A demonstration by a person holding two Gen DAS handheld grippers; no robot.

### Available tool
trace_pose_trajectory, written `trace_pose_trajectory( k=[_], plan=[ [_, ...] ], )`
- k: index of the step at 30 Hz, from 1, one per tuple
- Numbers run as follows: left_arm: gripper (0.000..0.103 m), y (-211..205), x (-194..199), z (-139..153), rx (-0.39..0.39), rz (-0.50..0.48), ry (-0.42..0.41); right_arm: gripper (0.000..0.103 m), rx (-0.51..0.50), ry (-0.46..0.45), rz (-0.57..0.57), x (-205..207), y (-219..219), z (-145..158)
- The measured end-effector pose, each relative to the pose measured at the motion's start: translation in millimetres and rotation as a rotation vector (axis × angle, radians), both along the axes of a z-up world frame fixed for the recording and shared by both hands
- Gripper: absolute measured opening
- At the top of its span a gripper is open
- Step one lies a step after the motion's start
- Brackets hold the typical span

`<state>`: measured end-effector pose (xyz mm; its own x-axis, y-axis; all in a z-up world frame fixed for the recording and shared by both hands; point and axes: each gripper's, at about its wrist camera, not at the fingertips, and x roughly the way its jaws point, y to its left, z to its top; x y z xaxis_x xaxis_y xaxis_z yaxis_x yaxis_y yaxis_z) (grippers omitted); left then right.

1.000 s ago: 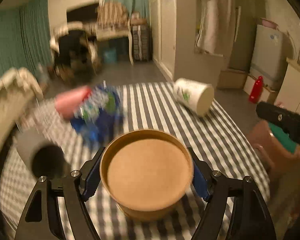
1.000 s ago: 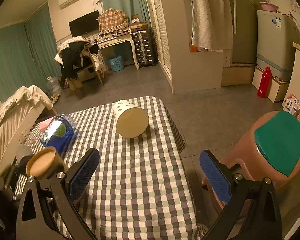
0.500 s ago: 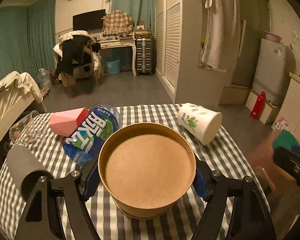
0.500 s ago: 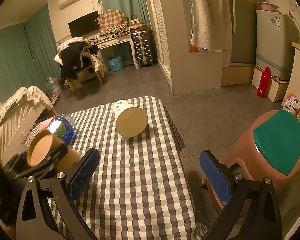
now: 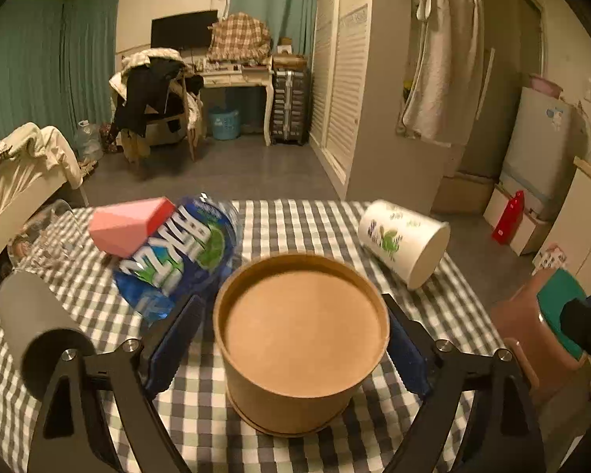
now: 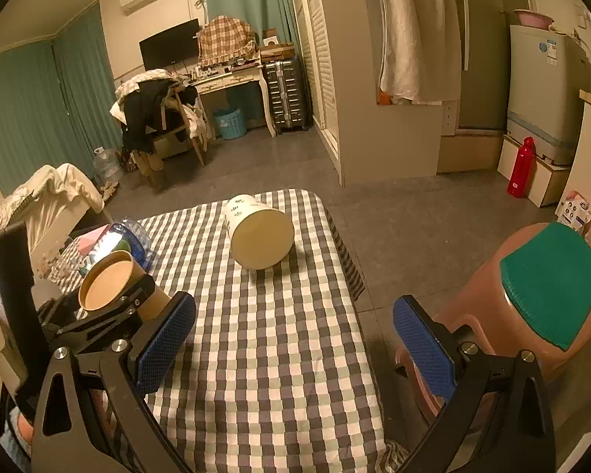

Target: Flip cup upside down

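Now brown paper cup (image 5: 301,339) sat base-up on table (image 5: 433,303), where half second ago it hung clamped in air. Left claw (image 5: 295,339) released, pads just clear of sides. Right claw (image 6: 291,349) gaped empty over near table. Flip likely done; retreat remained.

Lived-in home bedroom, bed (image 6: 47,193), clothes-draped chair (image 6: 157,126), desk (image 6: 232,82) with TV (image 6: 169,45), checked-cloth table (image 6: 264,339)
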<state>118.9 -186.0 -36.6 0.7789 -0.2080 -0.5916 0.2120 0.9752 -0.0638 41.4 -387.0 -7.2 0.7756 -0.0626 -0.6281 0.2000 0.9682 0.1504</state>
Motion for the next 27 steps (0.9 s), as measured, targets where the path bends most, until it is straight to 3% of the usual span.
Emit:
trace_pose_trajectory(
  k=[9,16,23,27],
  plan=[
    [0.092,19.2,-38.3,57.4,-0.028,0.003,-0.117,0.101,-0.006,-0.092,0.031,-24.0,-0.6,16.4],
    [0.092,41.4,-94.8,95.2,-0.049,0.019,-0.224,0.101,-0.032,-0.182,0.073,-54.5,6.0,34.6],
    [0.092,60.0,-146.3,87.0,-0.029,0.054,-0.290,0.101,-0.075,-0.250,0.135,-85.5,28.9,40.0],
    [0.092,71.2,-161.3,68.0,-0.030,0.080,-0.274,0.101,-0.096,-0.256,0.157,-94.5,47.4,32.4]
  ],
)
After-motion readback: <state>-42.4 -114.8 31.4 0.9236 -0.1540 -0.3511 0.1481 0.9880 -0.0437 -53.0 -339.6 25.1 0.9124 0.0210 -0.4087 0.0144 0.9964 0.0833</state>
